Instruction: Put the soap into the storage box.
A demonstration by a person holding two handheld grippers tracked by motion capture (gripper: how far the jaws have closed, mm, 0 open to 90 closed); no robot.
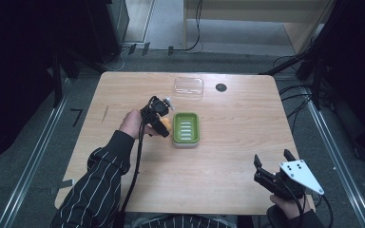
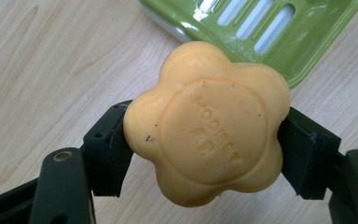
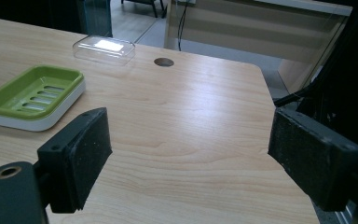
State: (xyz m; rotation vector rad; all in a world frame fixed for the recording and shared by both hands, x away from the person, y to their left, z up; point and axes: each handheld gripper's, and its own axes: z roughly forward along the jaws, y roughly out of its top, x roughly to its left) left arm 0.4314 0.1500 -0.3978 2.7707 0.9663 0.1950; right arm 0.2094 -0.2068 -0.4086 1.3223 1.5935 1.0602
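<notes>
An orange flower-shaped soap (image 2: pixel 207 123) with embossed lettering sits between the pads of my left gripper (image 2: pixel 205 149), which is shut on it from both sides. In the high view that gripper (image 1: pixel 164 124) holds the soap (image 1: pixel 167 124) just left of the green slotted soap dish (image 1: pixel 186 128), near the table's middle. The dish's corner (image 2: pixel 270 32) lies right behind the soap. My right gripper (image 1: pixel 272 159) rests at the table's front right corner, jaws wide apart with nothing between them (image 3: pixel 191 154).
A clear plastic lid (image 1: pixel 188 87) lies at the back of the table, with a round cable hole (image 1: pixel 221 87) beside it. From the right gripper view the dish (image 3: pixel 32 95) and lid (image 3: pixel 105 49) sit far left. Bare wood (image 1: pixel 228 156) spans the front.
</notes>
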